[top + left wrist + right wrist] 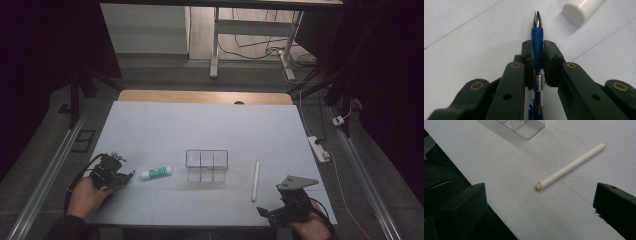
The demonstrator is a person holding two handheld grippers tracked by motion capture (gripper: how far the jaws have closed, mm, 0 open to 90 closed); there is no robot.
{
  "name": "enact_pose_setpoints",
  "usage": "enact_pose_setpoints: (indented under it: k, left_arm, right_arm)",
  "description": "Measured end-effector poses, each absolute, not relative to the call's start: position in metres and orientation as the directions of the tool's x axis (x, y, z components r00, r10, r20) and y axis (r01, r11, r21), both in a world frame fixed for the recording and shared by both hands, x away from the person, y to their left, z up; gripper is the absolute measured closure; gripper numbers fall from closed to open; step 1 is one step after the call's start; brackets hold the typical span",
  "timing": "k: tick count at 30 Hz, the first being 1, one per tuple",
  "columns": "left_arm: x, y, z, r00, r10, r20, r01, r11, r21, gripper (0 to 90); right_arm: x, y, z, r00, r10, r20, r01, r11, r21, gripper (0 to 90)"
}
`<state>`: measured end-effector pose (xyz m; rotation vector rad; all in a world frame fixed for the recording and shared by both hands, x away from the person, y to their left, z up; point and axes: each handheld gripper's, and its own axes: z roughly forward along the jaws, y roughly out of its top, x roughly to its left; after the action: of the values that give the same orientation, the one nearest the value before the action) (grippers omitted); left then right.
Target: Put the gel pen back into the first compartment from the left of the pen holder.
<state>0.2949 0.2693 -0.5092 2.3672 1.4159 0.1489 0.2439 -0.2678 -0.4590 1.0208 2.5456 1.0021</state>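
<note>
Left tongs [537, 58]: clamped on a blue ballpoint pen [537, 42], which lies along the jaws with its silver tip pointing forward, low over the table [200, 125] at its near left. A glue stick [155, 173] lies just beside them. Right tongs [539, 207]: jaws wide apart, nothing between them, near a white paper-wrapped stick [571, 165]. A clear compartment organizer [207, 165] stands mid-table.
</note>
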Motion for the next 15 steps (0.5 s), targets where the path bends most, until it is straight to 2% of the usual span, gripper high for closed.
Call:
enact_pose_setpoints:
  k: [8,15]
  left_arm:
    - [0.290,0.275,-0.493,0.511,0.842,-0.171,0.778,-0.369,0.509,79.6]
    - [0.285,0.268,-0.471,0.569,0.797,-0.203,0.692,-0.330,0.642,79.6]
  right_arm:
    - [0.244,-0.268,-0.459,-0.731,0.681,0.053,0.529,0.515,0.675,0.0]
    - [0.244,-0.269,-0.459,-0.731,0.680,0.053,0.529,0.516,0.673,0.0]
